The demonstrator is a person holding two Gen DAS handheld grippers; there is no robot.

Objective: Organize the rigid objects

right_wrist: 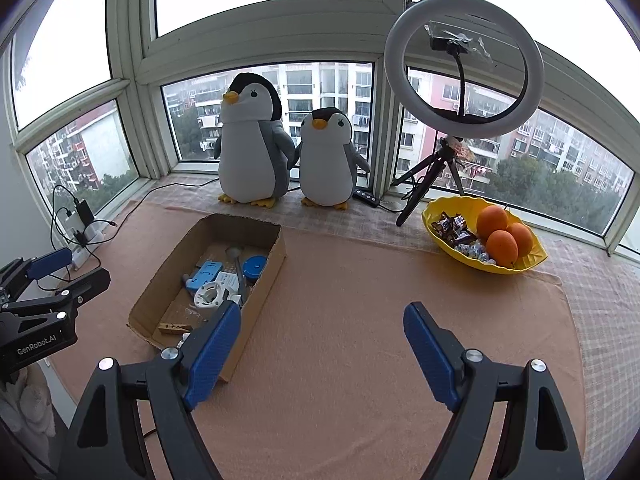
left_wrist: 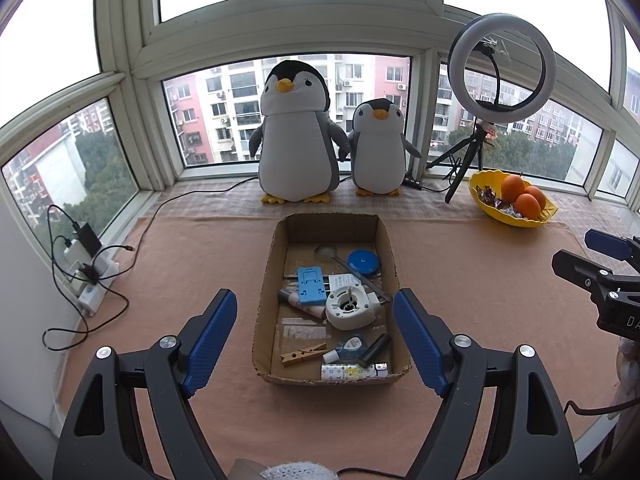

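A shallow cardboard box (left_wrist: 266,292) (right_wrist: 276,252) lies on the peach cloth and holds several small items: a blue phone stand (left_wrist: 310,286) (right_wrist: 206,274), a white round device (left_wrist: 348,308) (right_wrist: 210,298), a blue tape measure (left_wrist: 363,262) (right_wrist: 254,266), a metal spoon (left_wrist: 348,268), a wooden clothespin (left_wrist: 302,354) (right_wrist: 174,327), a black tube (left_wrist: 374,350) and a patterned stick (left_wrist: 354,371). My left gripper (left_wrist: 314,330) hovers open over the box's near half, nothing between its pads. My right gripper (right_wrist: 322,344) hangs open above bare cloth to the right of the box, also empty.
Two plush penguins (left_wrist: 296,136) (left_wrist: 378,148) stand at the window behind the box. A ring light on a tripod (right_wrist: 464,64) and a yellow bowl (right_wrist: 520,266) of oranges and sweets sit at the right. Chargers and cables (left_wrist: 86,264) lie by the left wall.
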